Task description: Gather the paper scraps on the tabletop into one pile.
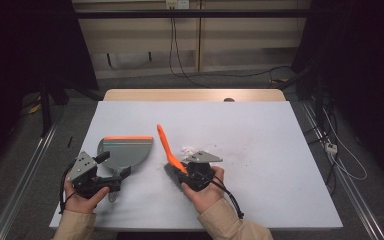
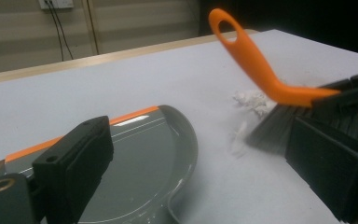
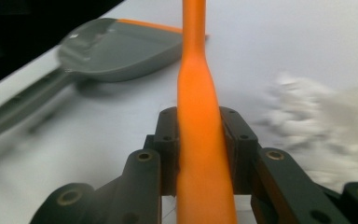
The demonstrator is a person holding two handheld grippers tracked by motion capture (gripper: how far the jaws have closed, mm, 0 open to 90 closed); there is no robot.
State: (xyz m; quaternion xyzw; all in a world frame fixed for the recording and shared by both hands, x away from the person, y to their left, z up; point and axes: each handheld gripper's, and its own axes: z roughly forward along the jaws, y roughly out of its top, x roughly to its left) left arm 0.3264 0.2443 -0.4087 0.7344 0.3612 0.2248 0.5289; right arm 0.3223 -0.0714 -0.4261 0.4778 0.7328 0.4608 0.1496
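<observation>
A grey dustpan with an orange front lip lies flat on the white table, its handle pointing toward the person. My left gripper stands open at the pan's rear. In the left gripper view its jaws are spread wide on either side of the dustpan, pressing on nothing. My right gripper is shut on the orange handle of a brush; the right gripper view has the brush handle clamped between the pads. The brush's grey bristles rest on the table beside a small pile of white scraps.
The white scraps lie just right of the brush, between it and the table's middle. A wooden strip edges the far side of the table. Cables and a power strip lie on the floor to the right.
</observation>
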